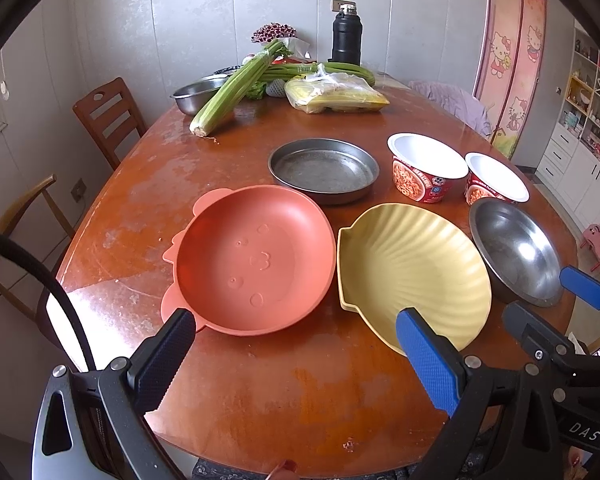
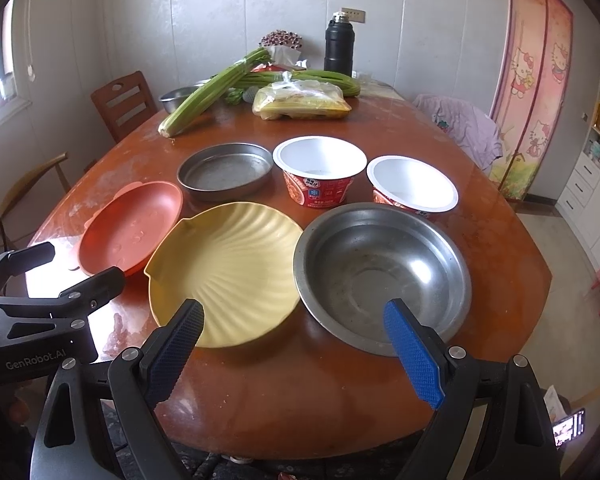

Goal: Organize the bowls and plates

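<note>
An orange plate (image 1: 256, 260) (image 2: 132, 228) lies at the near left of the wooden table (image 1: 284, 396). Beside it sits a yellow shell-shaped plate (image 1: 414, 268) (image 2: 228, 268), then a steel bowl (image 1: 516, 248) (image 2: 380, 276). Behind them stand a flat steel pan (image 1: 324, 170) (image 2: 225, 171) and two white-lined red paper bowls (image 1: 426, 168) (image 1: 496, 180) (image 2: 319, 170) (image 2: 412, 186). My left gripper (image 1: 296, 364) (image 2: 60, 268) hangs open above the table's near edge, holding nothing. My right gripper (image 2: 296, 354) (image 1: 556, 304) is open too, in front of the yellow plate and steel bowl.
At the far end lie celery (image 1: 236, 88), a bag of food (image 1: 336, 94), a steel basin (image 1: 198, 94) and a black flask (image 1: 346, 34). Wooden chairs (image 1: 108, 116) stand at the left. A chair draped with purple cloth (image 2: 464, 128) is at the right.
</note>
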A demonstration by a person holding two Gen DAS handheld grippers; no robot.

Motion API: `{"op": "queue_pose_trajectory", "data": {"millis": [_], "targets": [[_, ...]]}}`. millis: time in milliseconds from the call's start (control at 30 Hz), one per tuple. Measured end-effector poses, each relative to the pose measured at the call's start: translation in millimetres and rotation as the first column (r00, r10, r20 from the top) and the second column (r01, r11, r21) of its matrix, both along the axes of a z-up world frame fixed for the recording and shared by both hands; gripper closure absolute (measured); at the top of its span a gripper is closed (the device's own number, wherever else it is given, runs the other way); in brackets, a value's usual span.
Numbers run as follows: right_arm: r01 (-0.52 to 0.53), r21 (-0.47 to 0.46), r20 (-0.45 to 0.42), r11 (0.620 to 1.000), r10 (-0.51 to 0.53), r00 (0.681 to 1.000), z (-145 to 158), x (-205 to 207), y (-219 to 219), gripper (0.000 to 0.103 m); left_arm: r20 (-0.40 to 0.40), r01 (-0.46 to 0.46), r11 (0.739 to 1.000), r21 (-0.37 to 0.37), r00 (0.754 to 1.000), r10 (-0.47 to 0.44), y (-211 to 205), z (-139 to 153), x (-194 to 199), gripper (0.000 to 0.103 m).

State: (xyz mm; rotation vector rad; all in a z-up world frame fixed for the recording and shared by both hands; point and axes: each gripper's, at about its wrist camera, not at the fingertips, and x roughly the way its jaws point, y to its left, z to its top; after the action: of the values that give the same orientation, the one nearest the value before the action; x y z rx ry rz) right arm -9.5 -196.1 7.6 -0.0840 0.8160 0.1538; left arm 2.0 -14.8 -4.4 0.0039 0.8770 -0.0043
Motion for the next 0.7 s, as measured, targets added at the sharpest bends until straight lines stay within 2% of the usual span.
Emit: {"op": "queue_pose_trajectory", "data": {"millis": [700], "targets": [[0.002, -0.001, 0.005, 1.0, -0.002, 1.0, 0.7, 0.1, -1.4, 0.011, 0.004, 0.007, 1.0, 0.002, 1.0, -0.007, -1.7, 0.5, 0.8, 0.002]]}}
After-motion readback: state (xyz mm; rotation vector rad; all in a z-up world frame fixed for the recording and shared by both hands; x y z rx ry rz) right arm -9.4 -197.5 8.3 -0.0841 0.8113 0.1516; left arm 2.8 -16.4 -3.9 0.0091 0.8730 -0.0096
